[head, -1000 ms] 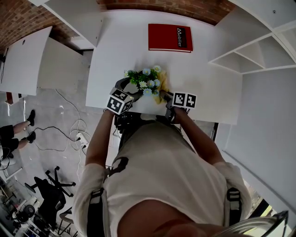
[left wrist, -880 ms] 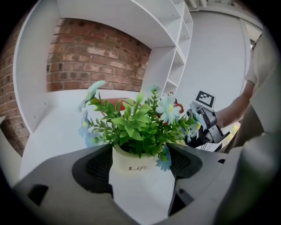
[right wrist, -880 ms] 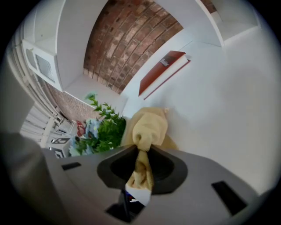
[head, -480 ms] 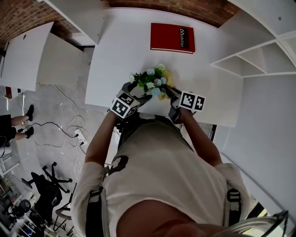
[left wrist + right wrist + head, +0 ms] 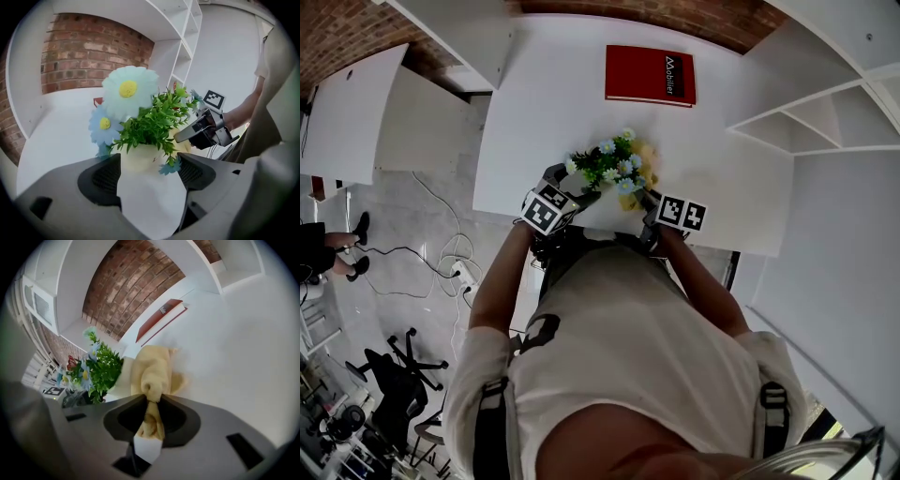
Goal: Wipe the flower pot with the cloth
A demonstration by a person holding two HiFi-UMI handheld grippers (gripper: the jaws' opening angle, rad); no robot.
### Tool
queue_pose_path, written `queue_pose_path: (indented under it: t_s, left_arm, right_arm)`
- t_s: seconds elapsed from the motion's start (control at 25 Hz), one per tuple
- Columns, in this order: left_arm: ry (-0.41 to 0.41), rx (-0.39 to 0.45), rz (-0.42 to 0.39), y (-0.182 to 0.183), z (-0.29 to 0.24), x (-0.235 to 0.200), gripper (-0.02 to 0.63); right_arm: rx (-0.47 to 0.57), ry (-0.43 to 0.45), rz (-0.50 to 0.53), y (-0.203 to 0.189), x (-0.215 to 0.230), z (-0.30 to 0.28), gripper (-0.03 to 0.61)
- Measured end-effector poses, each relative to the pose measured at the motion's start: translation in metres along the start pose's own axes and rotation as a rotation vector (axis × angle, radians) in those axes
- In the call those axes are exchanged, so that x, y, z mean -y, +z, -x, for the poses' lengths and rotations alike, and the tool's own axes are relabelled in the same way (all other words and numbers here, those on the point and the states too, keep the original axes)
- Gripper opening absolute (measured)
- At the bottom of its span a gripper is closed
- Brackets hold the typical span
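A pale flower pot (image 5: 139,158) holding green leaves and blue daisies (image 5: 609,167) stands near the front edge of the white table (image 5: 544,103). My left gripper (image 5: 147,171) is shut on the pot, one jaw against each side; in the head view the left gripper (image 5: 579,193) is at the pot's left. My right gripper (image 5: 151,401) is shut on a bunched yellow cloth (image 5: 152,373), which lies against the pot's right side. In the head view the cloth (image 5: 645,176) shows beside the flowers, in front of the right gripper (image 5: 644,198).
A red book (image 5: 649,75) lies at the table's far side. White shelves (image 5: 806,112) stand to the right and a brick wall (image 5: 89,51) behind. On the floor to the left are cables (image 5: 441,262) and an office chair (image 5: 394,375).
The right gripper carried the cloth outward along the pot's right side, then drew it back toward me. The left gripper kept its hold on the pot and shifted slightly.
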State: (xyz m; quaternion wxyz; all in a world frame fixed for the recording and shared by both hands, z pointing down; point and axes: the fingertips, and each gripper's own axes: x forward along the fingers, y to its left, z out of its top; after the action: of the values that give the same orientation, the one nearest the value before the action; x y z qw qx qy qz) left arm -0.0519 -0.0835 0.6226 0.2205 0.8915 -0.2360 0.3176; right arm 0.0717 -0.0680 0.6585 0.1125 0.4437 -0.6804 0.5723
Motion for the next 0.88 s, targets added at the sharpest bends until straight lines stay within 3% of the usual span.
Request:
queue_pose_path:
  t_s: [0.2, 0.64, 0.88]
  left_arm:
    - [-0.009, 0.025, -0.005, 0.005, -0.015, 0.011, 0.364]
    - [-0.089, 0.034, -0.001, 0.006, -0.02, 0.048, 0.362]
    - [-0.089, 0.024, -0.013, 0.004, -0.022, 0.051, 0.362]
  right_arm:
    - [0.004, 0.0, 0.008, 0.001, -0.007, 0.002, 0.089]
    - [0.098, 0.14, -0.031, 0.032, -0.052, 0.034, 0.089]
    - [0.082, 0.113, -0.06, 0.021, -0.039, 0.019, 0.089]
